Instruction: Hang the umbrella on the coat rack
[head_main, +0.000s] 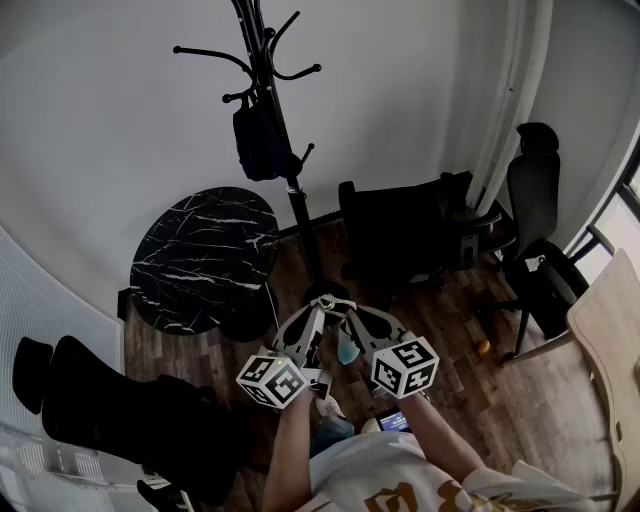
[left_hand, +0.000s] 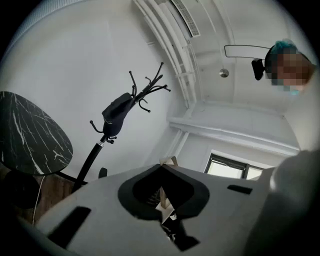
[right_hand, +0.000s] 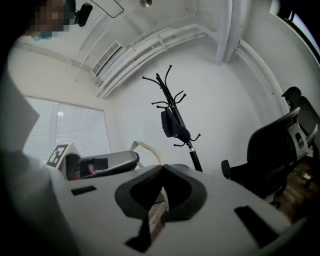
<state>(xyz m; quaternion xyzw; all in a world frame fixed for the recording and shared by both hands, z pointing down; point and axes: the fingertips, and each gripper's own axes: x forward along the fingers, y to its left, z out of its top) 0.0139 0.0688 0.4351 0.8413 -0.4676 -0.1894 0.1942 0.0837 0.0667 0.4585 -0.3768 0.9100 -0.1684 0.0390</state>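
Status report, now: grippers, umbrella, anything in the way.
Left gripper shut, empty. Right gripper shut, empty. Dark umbrella hanging on coat rack. Black tabletop beside rack, chair opposite; neither blocks it.

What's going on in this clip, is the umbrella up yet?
A person stands facing the coat rack with a gripper in each hand. The left gripper and right gripper are held close together in front of the body, both shut with nothing between their jaws. A dark folded bundle, apparently the umbrella, already hangs from a hook on the rack, well clear of both grippers. So the hanging looks done.
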